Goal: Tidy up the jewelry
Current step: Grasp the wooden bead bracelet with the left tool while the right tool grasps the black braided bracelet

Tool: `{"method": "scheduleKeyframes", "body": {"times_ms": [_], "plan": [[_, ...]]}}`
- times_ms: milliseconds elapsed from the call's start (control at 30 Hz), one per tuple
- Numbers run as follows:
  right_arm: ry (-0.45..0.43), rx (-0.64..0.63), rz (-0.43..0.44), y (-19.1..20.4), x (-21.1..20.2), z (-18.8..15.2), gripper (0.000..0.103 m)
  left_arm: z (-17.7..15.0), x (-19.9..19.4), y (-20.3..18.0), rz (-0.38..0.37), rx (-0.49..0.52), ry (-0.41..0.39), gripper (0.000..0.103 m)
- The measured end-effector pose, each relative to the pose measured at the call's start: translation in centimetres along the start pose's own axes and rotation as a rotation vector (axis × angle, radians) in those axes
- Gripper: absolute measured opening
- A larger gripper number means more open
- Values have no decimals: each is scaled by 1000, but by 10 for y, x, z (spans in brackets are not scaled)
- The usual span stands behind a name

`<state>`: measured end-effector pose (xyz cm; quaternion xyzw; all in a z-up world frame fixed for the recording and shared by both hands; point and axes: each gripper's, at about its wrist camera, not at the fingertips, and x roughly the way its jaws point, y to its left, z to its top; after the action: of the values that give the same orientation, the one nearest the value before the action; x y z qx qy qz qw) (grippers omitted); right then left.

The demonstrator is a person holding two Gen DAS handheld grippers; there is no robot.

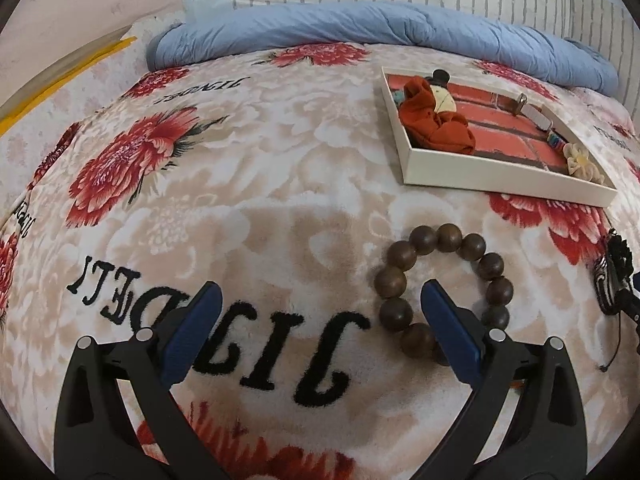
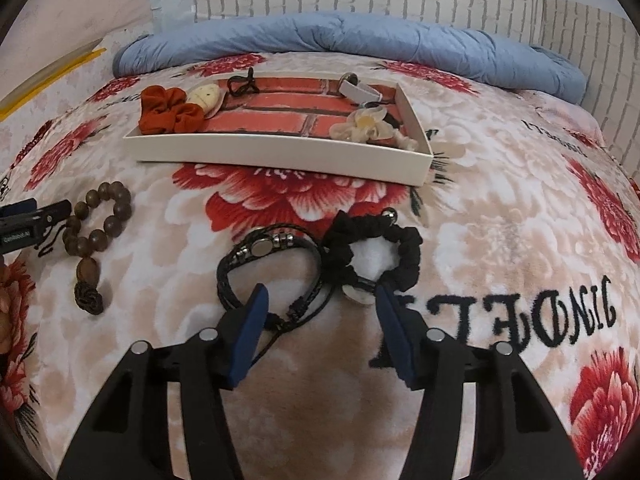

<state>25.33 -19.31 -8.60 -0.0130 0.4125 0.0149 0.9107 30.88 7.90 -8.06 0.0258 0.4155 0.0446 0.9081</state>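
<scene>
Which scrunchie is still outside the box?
The black scrunchie, lying on the blanket by the right gripper; the red scrunchie sits inside the box.

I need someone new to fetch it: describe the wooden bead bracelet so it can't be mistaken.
Start at the white tray on the floral blanket. The wooden bead bracelet lies on the blanket in front of the tray's left corner, outside it. Unlike the black braided bracelet and black scrunchie to its right, it is a ring of large round brown beads.

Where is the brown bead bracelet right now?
The wooden bead bracelet lies on the floral blanket, in front of the white tray, with the open left gripper beside it.
</scene>
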Motion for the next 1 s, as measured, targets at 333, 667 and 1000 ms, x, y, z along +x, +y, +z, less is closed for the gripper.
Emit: {"method": "scheduleKeyframes", "body": {"times_ms": [333,667,1000], "plan": [[42,19,55,0,14,3,47,1,11,-6,5,18,20,96],[24,3,45,5,2,1,45,3,14,-9,-1,31,20,96],[55,10,56,5,10,-1,36,1,17,-14,-11,49,30,92]]}}
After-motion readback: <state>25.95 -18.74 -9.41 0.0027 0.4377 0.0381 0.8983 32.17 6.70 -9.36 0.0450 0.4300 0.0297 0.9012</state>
